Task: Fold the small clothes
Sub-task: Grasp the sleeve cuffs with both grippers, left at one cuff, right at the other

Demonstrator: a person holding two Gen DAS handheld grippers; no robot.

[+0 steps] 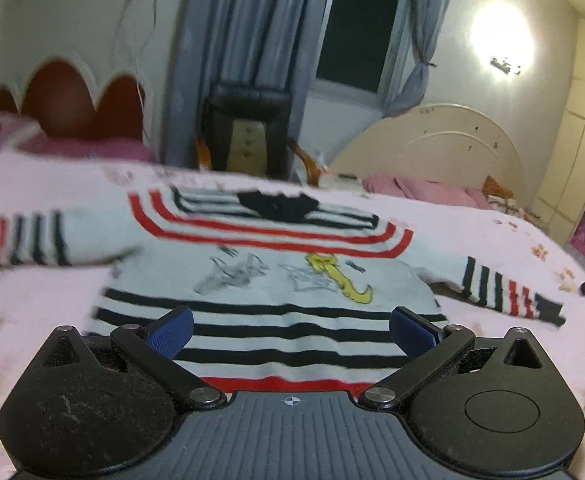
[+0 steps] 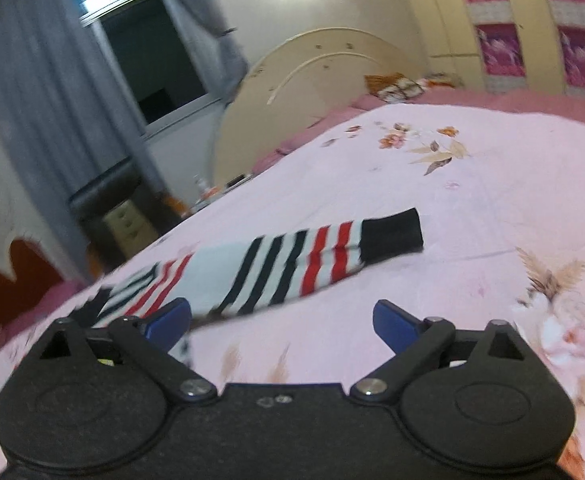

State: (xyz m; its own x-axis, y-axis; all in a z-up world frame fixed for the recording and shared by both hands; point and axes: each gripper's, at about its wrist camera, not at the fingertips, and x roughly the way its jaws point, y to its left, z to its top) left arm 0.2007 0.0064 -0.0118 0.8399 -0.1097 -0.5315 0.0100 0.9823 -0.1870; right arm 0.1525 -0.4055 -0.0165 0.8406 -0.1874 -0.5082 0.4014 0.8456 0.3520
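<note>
My left gripper (image 1: pixel 291 334) and right gripper (image 2: pixel 281 326) both have jaws wide open, holding nothing. The striped sweater (image 1: pixel 268 280) lies flat on the bed (image 2: pixel 472 208). I fear pinching the bedsheet together with the sleeve (image 2: pixel 292 264).

We can't read any text, brand or number in either view. The sweater (image 1: pixel 268 280) carries grey scribbled graphics and a yellow figure, too blurred for us to tell if they're letters. The pink wardrobe panels (image 2: pixel 500 50) show a pattern only.
</note>
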